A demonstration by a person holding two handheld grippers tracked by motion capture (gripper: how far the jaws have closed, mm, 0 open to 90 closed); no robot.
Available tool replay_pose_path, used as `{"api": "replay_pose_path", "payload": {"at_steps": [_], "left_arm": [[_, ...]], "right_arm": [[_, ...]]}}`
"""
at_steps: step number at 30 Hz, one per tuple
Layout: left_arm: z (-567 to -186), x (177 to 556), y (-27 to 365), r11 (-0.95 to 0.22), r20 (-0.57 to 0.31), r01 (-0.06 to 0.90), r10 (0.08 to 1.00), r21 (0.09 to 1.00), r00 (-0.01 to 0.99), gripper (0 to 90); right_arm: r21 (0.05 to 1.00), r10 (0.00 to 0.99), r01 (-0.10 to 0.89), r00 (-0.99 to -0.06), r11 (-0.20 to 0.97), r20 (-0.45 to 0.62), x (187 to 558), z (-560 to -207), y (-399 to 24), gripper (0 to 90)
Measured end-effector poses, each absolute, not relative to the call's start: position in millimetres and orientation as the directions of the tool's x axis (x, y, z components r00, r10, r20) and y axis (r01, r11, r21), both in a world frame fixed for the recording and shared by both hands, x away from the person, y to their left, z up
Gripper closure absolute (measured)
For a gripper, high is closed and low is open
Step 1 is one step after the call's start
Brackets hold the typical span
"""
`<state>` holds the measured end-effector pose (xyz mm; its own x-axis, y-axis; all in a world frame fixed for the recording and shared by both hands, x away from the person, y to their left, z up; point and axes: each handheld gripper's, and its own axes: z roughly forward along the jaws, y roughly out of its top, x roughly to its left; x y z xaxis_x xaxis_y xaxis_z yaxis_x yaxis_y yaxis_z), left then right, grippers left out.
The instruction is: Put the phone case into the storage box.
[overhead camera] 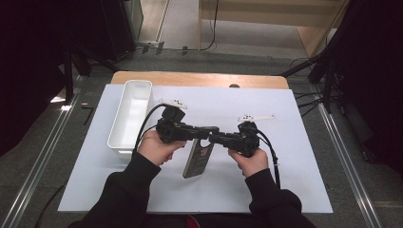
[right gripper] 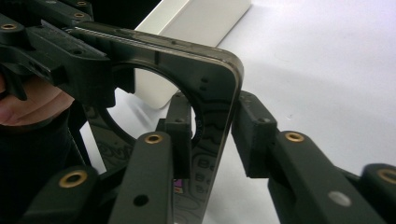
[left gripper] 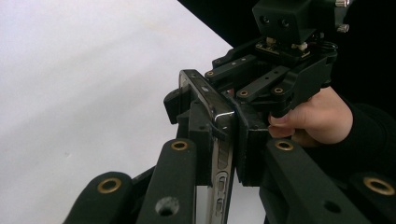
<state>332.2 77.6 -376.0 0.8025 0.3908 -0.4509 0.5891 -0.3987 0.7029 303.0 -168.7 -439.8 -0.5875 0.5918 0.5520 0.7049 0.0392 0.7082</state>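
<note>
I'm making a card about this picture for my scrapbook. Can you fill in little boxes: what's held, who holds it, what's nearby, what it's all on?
held: phone, tilted, lifted off the sheet
left tongs: shut on the phone's edge
right tongs: shut on the phone's corner
nearby: white bin, left of the hands
surface: white sheet on a wooden table

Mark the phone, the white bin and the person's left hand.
phone (overhead camera: 196, 161), high view, on its dark back.
white bin (overhead camera: 125, 137), high view, on its outer side wall.
left hand (overhead camera: 154, 149), high view, on its back.
</note>
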Motion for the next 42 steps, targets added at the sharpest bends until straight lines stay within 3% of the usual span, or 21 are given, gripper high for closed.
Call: {"api": "replay_pose_path", "payload": {"at_steps": [31,38,42], "left_arm": [[-375.8,332.1,77.9,-0.394,-0.44,0.581,0.394,0.712,0.807,78.6],[-374.7,330.5,76.6,-0.408,-0.409,0.563,0.406,0.719,0.817,74.3],[-373.2,329.0,75.2,-0.409,-0.395,0.552,0.409,0.726,0.823,63.0]], "right_arm": [[0.705,0.631,0.707,-0.574,0.059,0.523,300.9,-430.0,-168.2,70.8],[0.699,0.64,0.713,-0.565,0.061,0.52,301.2,-428.1,-169.1,70.8],[0.702,0.649,0.71,-0.563,0.063,0.512,300.7,-426.9,-169.5,70.8]]}}
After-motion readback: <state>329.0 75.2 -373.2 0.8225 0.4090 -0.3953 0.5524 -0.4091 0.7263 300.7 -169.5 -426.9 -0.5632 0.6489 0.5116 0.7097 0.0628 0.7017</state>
